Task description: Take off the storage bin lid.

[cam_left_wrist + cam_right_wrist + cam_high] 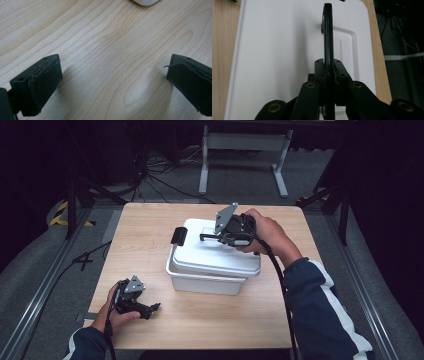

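On lid, black handle in right tongs

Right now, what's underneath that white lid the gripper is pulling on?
The right gripper pinches the black handle of the white lid, which sits askew on a white box. The lid still covers the opening, so the contents are hidden.

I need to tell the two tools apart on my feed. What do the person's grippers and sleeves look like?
Both are black two-jaw tools, each topped by a grey three-cornered plate. The left gripper has blocky jaws faced with frayed black pads. The right gripper has brass-coloured rivets on its linkage and trails a thick black cable. The sleeves are dark blue, with a white stripe.
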A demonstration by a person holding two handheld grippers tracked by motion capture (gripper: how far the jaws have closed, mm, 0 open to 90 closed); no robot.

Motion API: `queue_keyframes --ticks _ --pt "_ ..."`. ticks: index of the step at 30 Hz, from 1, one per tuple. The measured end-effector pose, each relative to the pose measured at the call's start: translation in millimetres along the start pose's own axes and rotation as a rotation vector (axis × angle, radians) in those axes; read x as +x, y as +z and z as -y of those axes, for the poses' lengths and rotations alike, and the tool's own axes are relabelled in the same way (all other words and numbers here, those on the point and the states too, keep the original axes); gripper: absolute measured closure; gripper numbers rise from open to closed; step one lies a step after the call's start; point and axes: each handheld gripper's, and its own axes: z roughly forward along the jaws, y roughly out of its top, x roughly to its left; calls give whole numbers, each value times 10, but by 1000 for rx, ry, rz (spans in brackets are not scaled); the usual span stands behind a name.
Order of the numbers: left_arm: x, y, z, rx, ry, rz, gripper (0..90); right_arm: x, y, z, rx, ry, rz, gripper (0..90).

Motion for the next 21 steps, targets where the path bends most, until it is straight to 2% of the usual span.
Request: queue_keyframes --ticks 4,12,21 --pt "8 2 -4 2 10 4 5 9 -63 74 7 12 10 848" --pt "-1 1 -2 2 0 3 6 4 -220 199 -2 21 32 847" --pt "-1 1 -2 2 0 3 6 -21 -348 417 -1 56 48 847"
